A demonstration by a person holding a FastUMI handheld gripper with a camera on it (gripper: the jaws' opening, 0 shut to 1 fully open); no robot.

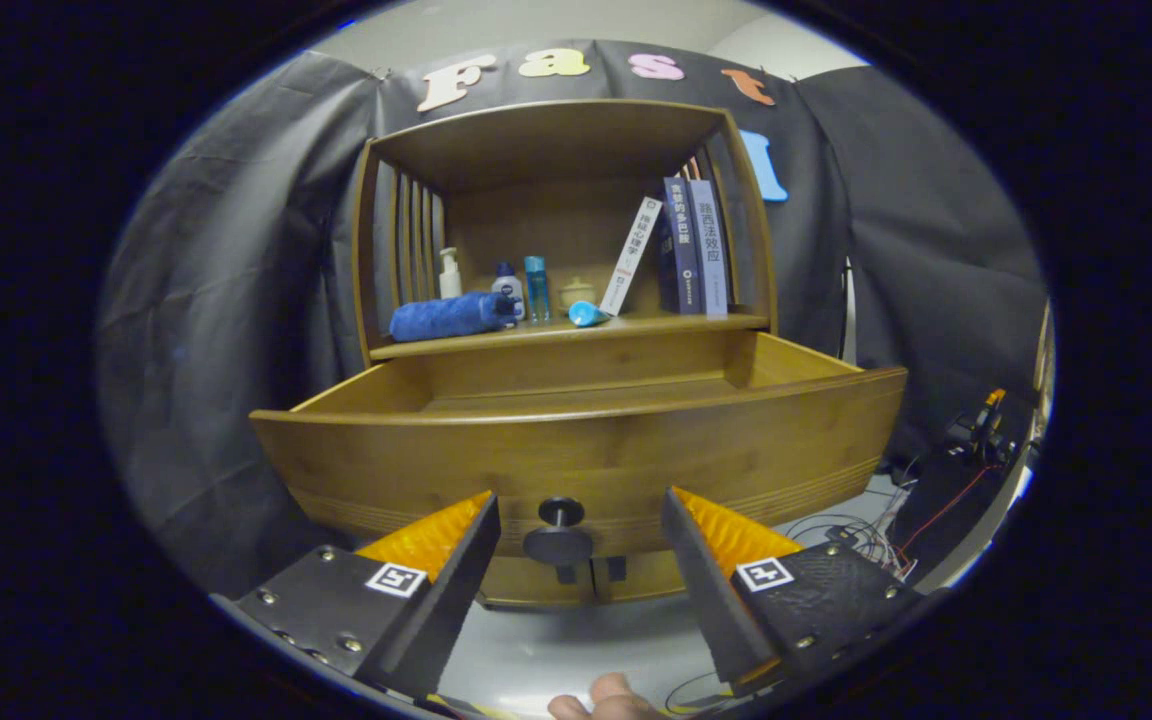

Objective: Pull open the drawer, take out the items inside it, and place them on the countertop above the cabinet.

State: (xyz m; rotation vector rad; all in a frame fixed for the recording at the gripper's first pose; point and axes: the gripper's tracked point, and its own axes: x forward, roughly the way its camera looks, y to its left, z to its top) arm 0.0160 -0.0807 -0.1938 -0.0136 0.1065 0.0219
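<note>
A wooden cabinet stands ahead with its drawer (576, 450) pulled out toward me. The drawer's round dark knob (558, 535) sits between my fingers, a little beyond the tips. My gripper (581, 515) is open and touches nothing. The drawer's inside is hidden behind its front panel. On the countertop (576, 332) above the drawer lie a rolled blue towel (451, 316), a white bottle (449, 273), a small dark-capped bottle (507, 283), a blue bottle (536, 288), a small tan jar (577, 293) and a light blue object (586, 314).
Several books (691, 245) lean at the countertop's right end, one white book (632, 256) tilted. Cables and a dark device (976, 430) lie on the floor to the right. A fingertip (611, 695) shows below the fingers. Black cloth hangs behind.
</note>
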